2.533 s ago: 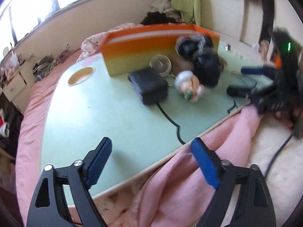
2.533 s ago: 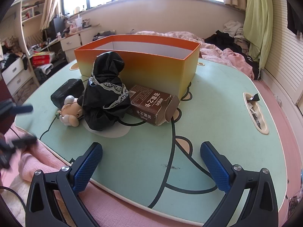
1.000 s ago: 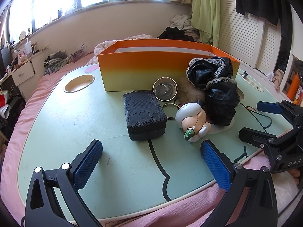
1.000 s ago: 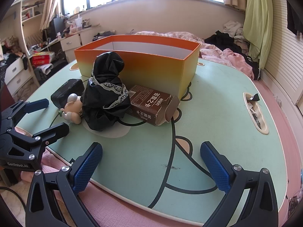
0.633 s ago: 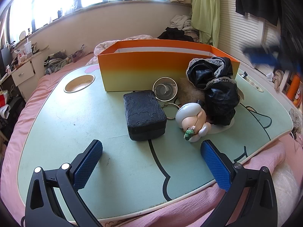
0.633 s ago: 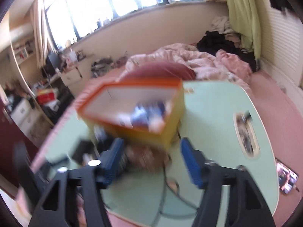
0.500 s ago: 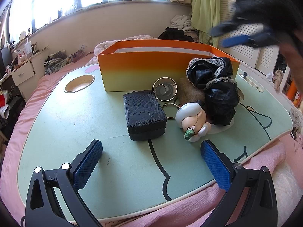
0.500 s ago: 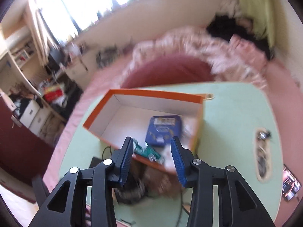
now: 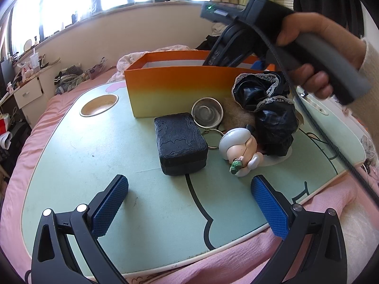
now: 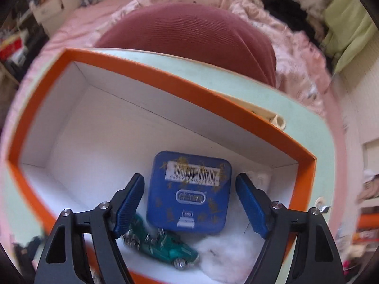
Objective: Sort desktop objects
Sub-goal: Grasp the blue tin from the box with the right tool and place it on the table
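Note:
My right gripper (image 10: 190,203) is open and points down into the orange box (image 10: 165,75), its fingers on either side of a blue tin (image 10: 189,191). A green toy car (image 10: 163,248) and white fluff (image 10: 222,255) lie beside the tin. In the left wrist view the right gripper's body reaches into the box (image 9: 184,87). My left gripper (image 9: 189,203) is open and empty above the green table (image 9: 94,156). In front of it lie a black case (image 9: 181,144), a doll figure (image 9: 239,149), a black lace cloth (image 9: 267,108) and a metal strainer (image 9: 208,113).
A round cup hole (image 9: 99,102) sits in the table at the left. Pink bedding (image 9: 236,260) surrounds the table. A dark red cushion (image 10: 194,35) lies behind the box. A black cable (image 9: 319,137) hangs from the right gripper over the table's right side.
My right gripper rose from the table's front edge, swung over the orange box and dropped into it around the blue tin. My left gripper has stayed still.

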The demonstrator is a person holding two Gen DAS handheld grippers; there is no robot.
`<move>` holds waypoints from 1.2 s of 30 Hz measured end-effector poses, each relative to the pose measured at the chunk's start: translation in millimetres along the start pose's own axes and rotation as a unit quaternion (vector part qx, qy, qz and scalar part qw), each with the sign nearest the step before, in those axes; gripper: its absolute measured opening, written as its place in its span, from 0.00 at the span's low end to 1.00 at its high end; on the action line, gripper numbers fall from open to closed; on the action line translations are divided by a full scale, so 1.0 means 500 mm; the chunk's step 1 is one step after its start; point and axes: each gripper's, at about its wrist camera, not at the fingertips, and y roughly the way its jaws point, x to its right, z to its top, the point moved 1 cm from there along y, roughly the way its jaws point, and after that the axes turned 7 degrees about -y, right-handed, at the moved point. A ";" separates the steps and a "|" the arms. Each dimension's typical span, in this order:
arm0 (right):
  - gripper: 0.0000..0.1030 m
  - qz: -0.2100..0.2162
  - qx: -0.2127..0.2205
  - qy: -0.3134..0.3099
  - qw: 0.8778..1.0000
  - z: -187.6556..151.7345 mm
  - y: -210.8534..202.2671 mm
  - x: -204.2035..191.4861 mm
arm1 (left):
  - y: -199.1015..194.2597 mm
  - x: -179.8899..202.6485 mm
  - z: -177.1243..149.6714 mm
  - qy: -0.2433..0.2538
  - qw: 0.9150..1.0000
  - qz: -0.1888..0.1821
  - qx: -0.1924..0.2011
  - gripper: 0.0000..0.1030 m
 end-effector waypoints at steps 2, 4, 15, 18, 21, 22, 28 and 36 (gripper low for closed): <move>0.64 0.047 0.005 0.027 0.998 -0.003 0.005 0.011 | 0.000 -0.001 0.000 0.000 1.000 -0.001 0.000 1.00; 0.64 0.050 0.026 0.025 0.998 -0.015 0.001 0.014 | -0.001 -0.001 0.000 0.000 1.000 0.000 0.001 1.00; 0.64 0.160 0.345 0.112 0.918 -0.146 -0.277 0.103 | -0.002 0.002 -0.001 -0.001 1.000 0.001 0.001 1.00; 0.64 0.144 0.355 0.112 0.917 -0.219 -0.328 0.106 | -0.002 0.002 -0.001 -0.002 1.000 0.001 0.002 1.00; 0.64 0.113 0.313 0.088 0.939 -0.324 -0.317 0.098 | -0.002 0.002 -0.001 -0.003 1.000 0.002 0.002 1.00; 0.64 0.115 0.294 0.085 0.945 -0.345 -0.299 0.097 | -0.002 0.002 -0.001 -0.003 1.000 0.003 0.002 1.00; 0.64 0.080 0.156 0.068 0.982 -0.407 -0.127 0.083 | 0.003 0.001 0.000 -0.003 1.000 0.004 0.000 1.00; 0.90 0.089 0.275 0.074 0.955 -0.411 -0.151 0.066 | 0.007 0.004 0.000 -0.006 1.000 0.004 0.001 1.00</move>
